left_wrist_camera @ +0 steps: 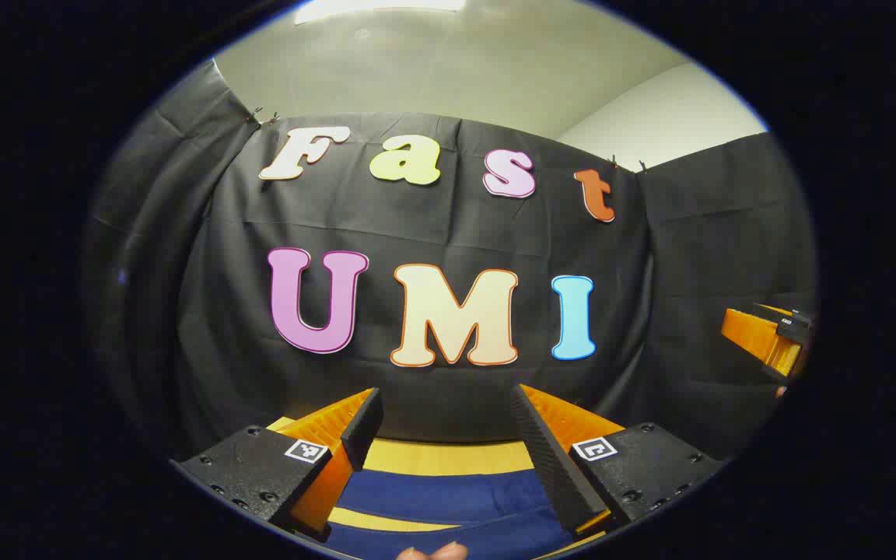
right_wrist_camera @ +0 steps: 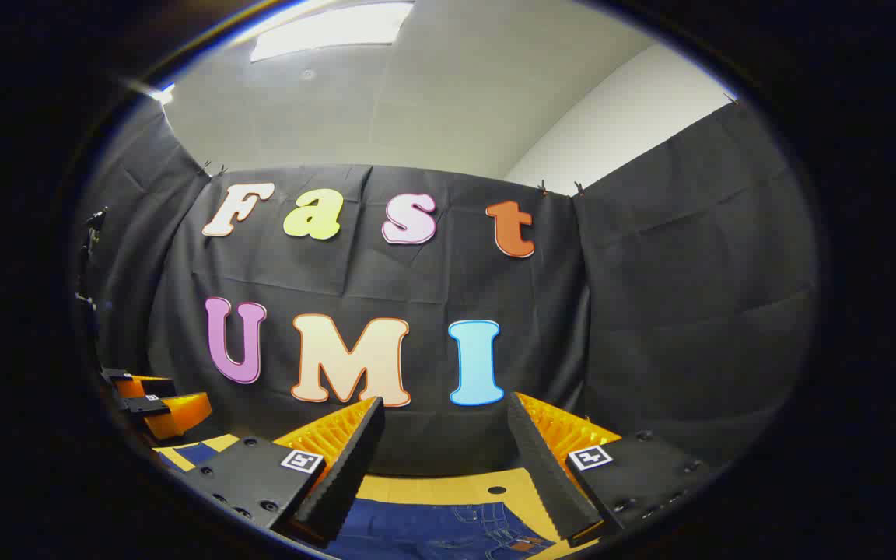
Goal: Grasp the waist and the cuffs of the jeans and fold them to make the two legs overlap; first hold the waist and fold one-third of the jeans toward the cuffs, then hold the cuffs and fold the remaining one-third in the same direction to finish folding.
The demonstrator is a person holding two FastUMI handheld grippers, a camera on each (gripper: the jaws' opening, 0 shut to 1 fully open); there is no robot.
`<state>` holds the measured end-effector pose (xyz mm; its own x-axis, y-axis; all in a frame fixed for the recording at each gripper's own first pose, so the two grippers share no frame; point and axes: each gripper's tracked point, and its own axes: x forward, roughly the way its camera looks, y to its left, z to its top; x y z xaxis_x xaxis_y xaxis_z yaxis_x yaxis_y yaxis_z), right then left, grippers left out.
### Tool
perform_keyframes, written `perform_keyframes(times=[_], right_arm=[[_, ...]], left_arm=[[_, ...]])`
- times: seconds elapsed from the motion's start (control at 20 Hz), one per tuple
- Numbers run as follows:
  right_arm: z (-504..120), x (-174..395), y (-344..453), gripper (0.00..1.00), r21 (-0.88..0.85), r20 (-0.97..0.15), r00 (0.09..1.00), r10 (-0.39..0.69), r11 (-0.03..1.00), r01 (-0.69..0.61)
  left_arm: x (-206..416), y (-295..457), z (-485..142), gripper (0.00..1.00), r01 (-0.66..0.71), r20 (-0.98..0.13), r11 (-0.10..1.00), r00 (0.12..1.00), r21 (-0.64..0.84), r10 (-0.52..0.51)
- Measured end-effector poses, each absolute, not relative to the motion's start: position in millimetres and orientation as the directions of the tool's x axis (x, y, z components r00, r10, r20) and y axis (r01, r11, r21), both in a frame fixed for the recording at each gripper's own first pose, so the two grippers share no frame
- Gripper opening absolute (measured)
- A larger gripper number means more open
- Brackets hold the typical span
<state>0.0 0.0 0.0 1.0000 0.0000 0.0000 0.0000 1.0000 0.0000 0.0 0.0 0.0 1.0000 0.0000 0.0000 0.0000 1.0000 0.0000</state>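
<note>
Dark blue jeans lie on a yellow wooden table. In the left gripper view the legs (left_wrist_camera: 448,498) run across below my left gripper (left_wrist_camera: 446,408), whose orange and black fingers stand wide open above them. In the right gripper view the waist end (right_wrist_camera: 448,529), with pocket stitching, lies below my right gripper (right_wrist_camera: 444,416), also open and holding nothing. My right gripper (left_wrist_camera: 771,334) also shows at the far right of the left gripper view. At the far left of the right gripper view is my left gripper (right_wrist_camera: 156,400). Both hover apart from the cloth.
The table top (left_wrist_camera: 448,457) ends close to the black cloth wall behind it. A small hole (right_wrist_camera: 497,491) marks the table near the waist. Fingertips of a hand (left_wrist_camera: 432,552) peek in at the bottom edge of the left gripper view.
</note>
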Motion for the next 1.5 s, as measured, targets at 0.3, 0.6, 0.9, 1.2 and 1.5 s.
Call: perform_keyframes(times=[0.3,0.6,0.9,1.2,1.5], right_arm=[[-18,15,5,0.98,-0.052,0.013,0.996,0.087,0.995,-0.086],[-52,29,26,1.0,-0.06,-0.021,0.982,0.187,0.98,-0.188],[-78,53,60,0.98,-0.022,-0.068,0.979,0.191,0.981,-0.193],[-101,60,98,0.98,-0.021,-0.112,0.969,0.221,0.974,-0.224],[-117,61,108,0.98,-0.032,-0.144,0.966,0.217,0.974,-0.223]], left_arm=[[-2,9,-18,1.0,-0.071,-0.03,0.997,0.997,0.008,0.072],[-17,53,-49,0.98,-0.14,-0.073,0.981,0.986,0.131,0.15],[-47,126,-103,0.95,-0.049,-0.245,0.894,0.954,0.445,0.175],[-91,189,-151,0.95,0.04,-0.41,0.829,0.882,0.558,0.233],[-127,221,-217,0.95,0.259,-0.563,0.697,0.788,0.669,0.248]])
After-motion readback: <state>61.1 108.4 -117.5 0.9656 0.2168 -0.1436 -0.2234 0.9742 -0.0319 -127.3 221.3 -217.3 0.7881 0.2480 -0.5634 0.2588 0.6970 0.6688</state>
